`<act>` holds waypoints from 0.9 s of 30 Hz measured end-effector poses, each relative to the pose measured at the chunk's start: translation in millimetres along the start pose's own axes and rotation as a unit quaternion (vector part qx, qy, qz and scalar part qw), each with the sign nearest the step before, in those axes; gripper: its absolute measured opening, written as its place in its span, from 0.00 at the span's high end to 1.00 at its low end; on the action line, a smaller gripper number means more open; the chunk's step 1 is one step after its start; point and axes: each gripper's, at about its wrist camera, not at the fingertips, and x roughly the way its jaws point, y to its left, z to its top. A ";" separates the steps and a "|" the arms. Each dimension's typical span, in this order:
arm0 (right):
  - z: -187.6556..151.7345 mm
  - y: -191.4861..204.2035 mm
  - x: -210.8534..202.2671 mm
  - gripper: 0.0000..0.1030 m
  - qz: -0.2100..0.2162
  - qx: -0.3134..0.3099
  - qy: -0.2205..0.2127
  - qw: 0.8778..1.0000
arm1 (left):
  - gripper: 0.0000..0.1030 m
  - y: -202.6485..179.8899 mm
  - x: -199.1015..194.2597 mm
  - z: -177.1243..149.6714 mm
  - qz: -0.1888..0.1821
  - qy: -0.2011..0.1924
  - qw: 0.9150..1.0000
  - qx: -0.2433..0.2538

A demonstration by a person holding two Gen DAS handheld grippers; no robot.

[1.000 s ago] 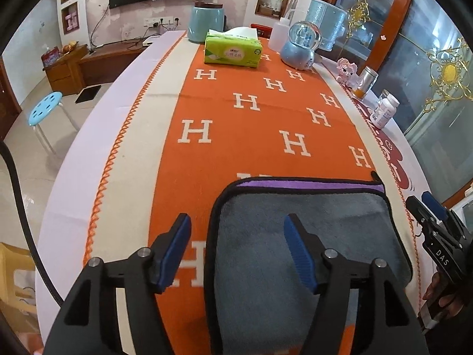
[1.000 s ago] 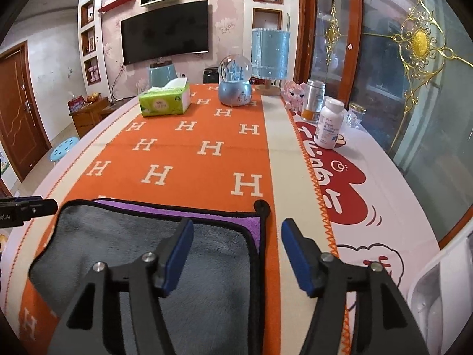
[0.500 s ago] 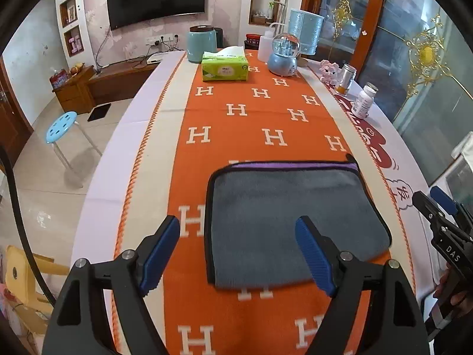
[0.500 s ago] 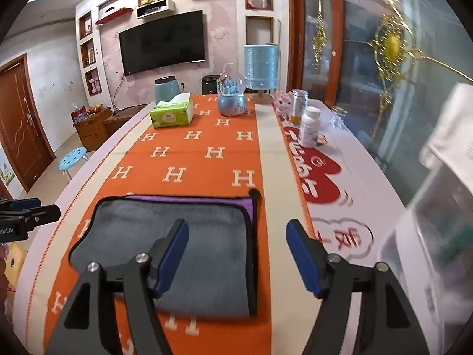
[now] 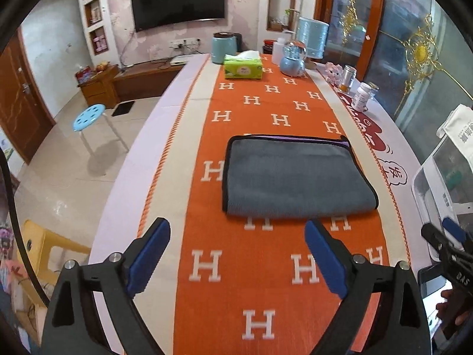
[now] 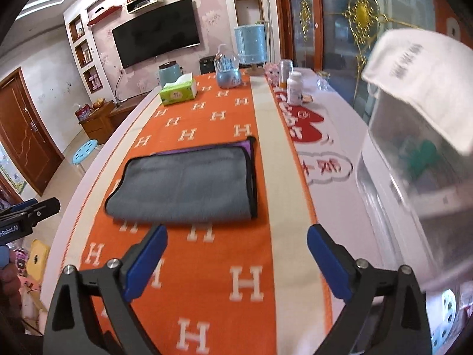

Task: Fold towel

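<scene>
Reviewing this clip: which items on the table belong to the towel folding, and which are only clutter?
Job: grey towel, folded flat on the orange runner; left claw and right claw, both open, empty.

Clutter: green tissue box, snow globe, blue kettle, white pill bottle.

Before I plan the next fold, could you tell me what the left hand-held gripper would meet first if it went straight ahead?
Probably the near edge of the folded grey towel; the left hand-held gripper is open, with only the orange tablecloth between. Depth is uncertain.

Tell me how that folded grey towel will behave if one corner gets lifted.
The towel would probably droop and unfold, since its layers lie loose with a purple underside showing. It looks plush, so likely light and grippy rather than slippery on the orange cloth.
</scene>
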 end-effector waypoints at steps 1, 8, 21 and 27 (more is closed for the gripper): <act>-3.0 0.3 -3.6 0.04 0.003 0.002 0.004 1.000 | 0.07 -0.3 -7.4 -5.6 0.001 -0.003 1.000 -0.004; -33.4 5.8 -40.0 0.00 0.010 0.007 0.047 0.999 | 0.04 -4.8 -48.1 -38.5 0.003 0.014 1.000 -0.016; -59.1 22.5 -111.2 0.00 0.022 0.012 0.070 0.997 | 0.04 -28.0 -111.2 -66.1 -0.010 0.016 1.000 0.002; -57.4 35.0 -122.8 0.00 0.019 0.015 0.077 0.997 | 0.01 -36.6 -119.1 -61.6 0.005 0.000 1.000 0.023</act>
